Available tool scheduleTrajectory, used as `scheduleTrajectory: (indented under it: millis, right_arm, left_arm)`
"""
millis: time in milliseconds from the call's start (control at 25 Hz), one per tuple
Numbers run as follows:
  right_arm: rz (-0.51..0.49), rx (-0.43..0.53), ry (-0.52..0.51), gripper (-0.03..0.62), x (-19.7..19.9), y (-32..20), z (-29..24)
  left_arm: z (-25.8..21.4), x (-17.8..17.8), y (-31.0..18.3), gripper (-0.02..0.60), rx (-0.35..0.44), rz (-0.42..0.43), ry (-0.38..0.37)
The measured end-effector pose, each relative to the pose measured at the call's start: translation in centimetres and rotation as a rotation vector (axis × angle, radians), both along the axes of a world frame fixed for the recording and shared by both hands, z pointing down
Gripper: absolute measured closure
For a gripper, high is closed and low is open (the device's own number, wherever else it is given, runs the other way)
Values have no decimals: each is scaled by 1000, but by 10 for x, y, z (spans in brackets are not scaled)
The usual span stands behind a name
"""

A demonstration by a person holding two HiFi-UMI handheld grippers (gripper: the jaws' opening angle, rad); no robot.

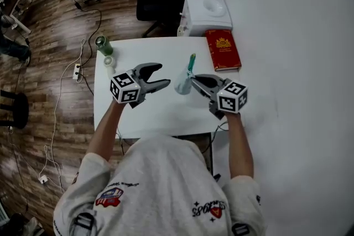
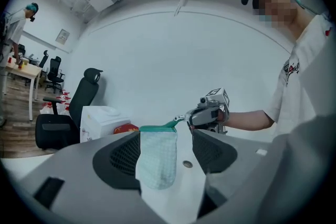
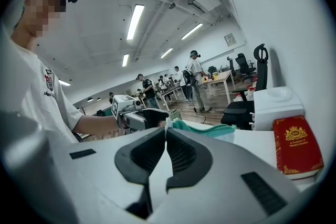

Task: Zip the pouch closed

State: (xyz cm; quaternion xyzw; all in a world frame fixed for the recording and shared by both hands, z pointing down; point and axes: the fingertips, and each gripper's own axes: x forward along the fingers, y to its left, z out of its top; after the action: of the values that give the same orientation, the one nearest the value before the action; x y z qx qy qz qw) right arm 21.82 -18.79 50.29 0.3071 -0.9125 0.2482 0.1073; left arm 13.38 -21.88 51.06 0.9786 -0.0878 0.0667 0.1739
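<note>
A small pale mesh pouch [image 1: 183,84] with a green zipper band [image 1: 191,61] hangs above the white table [image 1: 160,113]. My right gripper [image 1: 192,79] is shut on one end of that green band and holds the pouch up from the right. In the right gripper view, the band [image 3: 207,131] runs away from the closed tips [image 3: 166,131]. My left gripper [image 1: 164,75] stands open to the left of the pouch, apart from it. In the left gripper view, the pouch [image 2: 156,160] shows beyond the spread jaws, with the right gripper [image 2: 185,119] behind it.
A red book [image 1: 223,50] lies at the table's far right, beside a white box [image 1: 206,14]. A green bottle [image 1: 103,44] and a small white object [image 1: 108,62] stand at the far left corner. A black office chair [image 1: 160,0] is behind the table.
</note>
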Motion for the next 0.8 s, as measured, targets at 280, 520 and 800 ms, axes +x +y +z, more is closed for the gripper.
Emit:
scheduleTrajectory:
  millis: [280, 520, 800]
  right_arm:
    - [-46, -6, -3, 577, -10, 13, -1]
    - [-99, -14, -2, 577, -22, 24, -3]
    - [-129, -29, 15, 577, -25, 27, 3]
  left_arm:
    - [-4, 26, 24, 293, -54, 142, 30]
    - [-8, 41, 41, 299, -121, 244, 61]
    - [-12, 48, 50, 356, -158, 302, 97]
